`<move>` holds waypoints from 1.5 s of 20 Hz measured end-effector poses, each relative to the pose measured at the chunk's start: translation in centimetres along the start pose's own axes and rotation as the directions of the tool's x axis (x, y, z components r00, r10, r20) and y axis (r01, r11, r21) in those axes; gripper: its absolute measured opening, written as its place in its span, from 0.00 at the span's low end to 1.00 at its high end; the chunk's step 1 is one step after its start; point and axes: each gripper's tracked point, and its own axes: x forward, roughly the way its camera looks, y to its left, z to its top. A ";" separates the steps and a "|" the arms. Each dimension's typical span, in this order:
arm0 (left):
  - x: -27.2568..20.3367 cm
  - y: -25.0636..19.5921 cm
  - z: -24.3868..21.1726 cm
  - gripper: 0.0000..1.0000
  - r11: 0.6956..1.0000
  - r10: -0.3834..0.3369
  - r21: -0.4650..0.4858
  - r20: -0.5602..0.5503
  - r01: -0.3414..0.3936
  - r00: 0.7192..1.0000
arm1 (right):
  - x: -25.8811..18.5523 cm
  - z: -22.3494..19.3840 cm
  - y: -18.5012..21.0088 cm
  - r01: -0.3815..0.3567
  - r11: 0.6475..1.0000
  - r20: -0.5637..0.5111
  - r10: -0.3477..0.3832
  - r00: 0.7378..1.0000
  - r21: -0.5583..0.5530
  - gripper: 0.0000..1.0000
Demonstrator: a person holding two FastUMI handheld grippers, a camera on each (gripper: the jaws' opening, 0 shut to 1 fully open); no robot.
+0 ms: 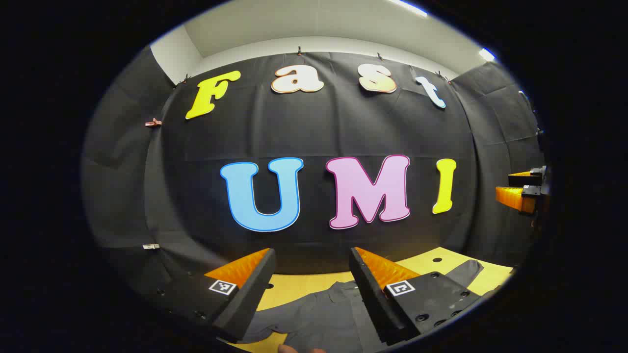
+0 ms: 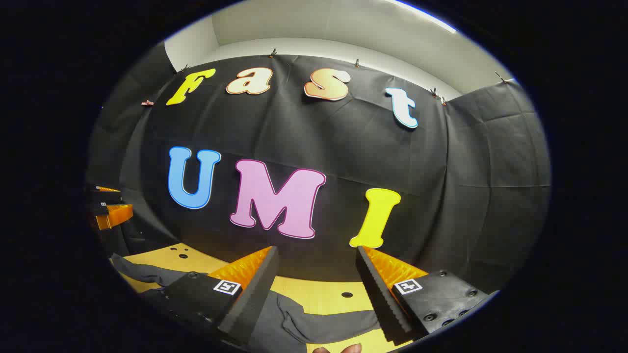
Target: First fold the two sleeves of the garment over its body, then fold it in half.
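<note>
A yellow table [image 1: 304, 284] stands against the booth's black wall, with a few small round holes in its top. A dark grey garment [image 1: 319, 318] lies spread directly on it — one sleeve [image 1: 463, 272] reaches out toward the table's edge in the left gripper view, another sleeve [image 2: 142, 272] lies flat in the right gripper view.

Garment [image 1: 319, 318] runs off the bottom edge in the left gripper view, part hidden behind the fingers [image 1: 373, 289]. Right gripper view: garment [image 2: 314, 318] cut off below, a fingertip [image 2: 343, 349] barely showing.
</note>
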 end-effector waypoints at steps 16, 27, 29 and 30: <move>0.9 -2.3 -0.4 0.95 0.999 -0.042 -0.006 -0.011 0.042 0.999 | 0.7 0.0 -1.7 0.023 0.999 -0.003 -0.023 1.000 0.025 0.98; 2.6 -4.8 -1.3 0.95 1.000 0.008 -0.011 -0.066 -0.009 0.998 | 5.8 -5.5 -8.4 0.044 0.998 -0.076 -0.041 0.996 0.039 0.97; 2.9 -5.3 -1.6 0.95 1.000 0.014 -0.008 -0.080 -0.014 0.997 | 6.7 -7.3 -9.7 0.049 0.997 -0.106 -0.043 0.993 0.053 0.98; 3.1 -5.7 -1.9 0.95 1.000 0.017 -0.006 -0.085 -0.018 0.996 | 7.1 -8.1 -10.3 0.053 0.996 -0.121 -0.045 0.992 0.065 0.97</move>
